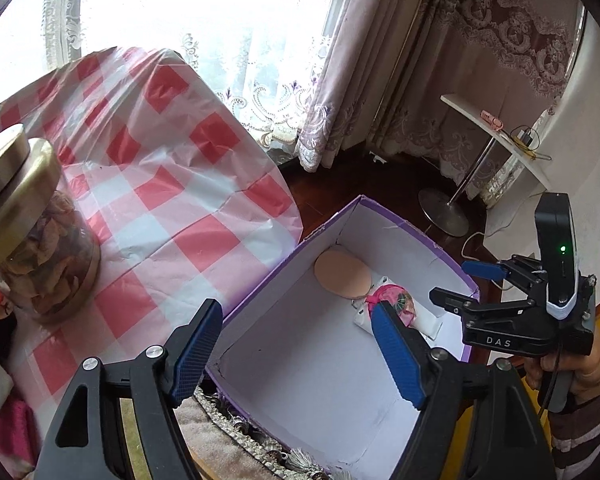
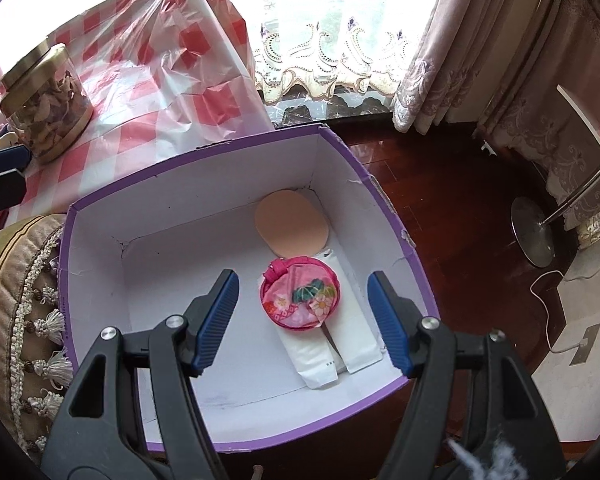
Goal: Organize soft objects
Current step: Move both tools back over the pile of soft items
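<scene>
A purple box (image 2: 196,153) with a white inside stands open beside the table. In it lie a beige oval pad (image 2: 291,222), a round pink floral pouch (image 2: 300,298) and white flat packets (image 2: 340,346). My right gripper (image 2: 302,320) hovers above the pouch, open, and its pads touch nothing. In the left wrist view my left gripper (image 1: 296,350) hangs open and empty over the box's near corner (image 1: 228,320). The same view shows the pad (image 1: 342,276), the pouch (image 1: 392,300) and, at the box's right rim, the right gripper (image 1: 460,284).
A glass jar with a gold lid (image 1: 28,224) stands on the red-and-white checked tablecloth (image 1: 172,184) left of the box. A tasselled cushion (image 2: 16,300) lies against the box's left side. To the right are dark wood floor (image 2: 460,216), a stand's metal base (image 2: 534,230) and curtains.
</scene>
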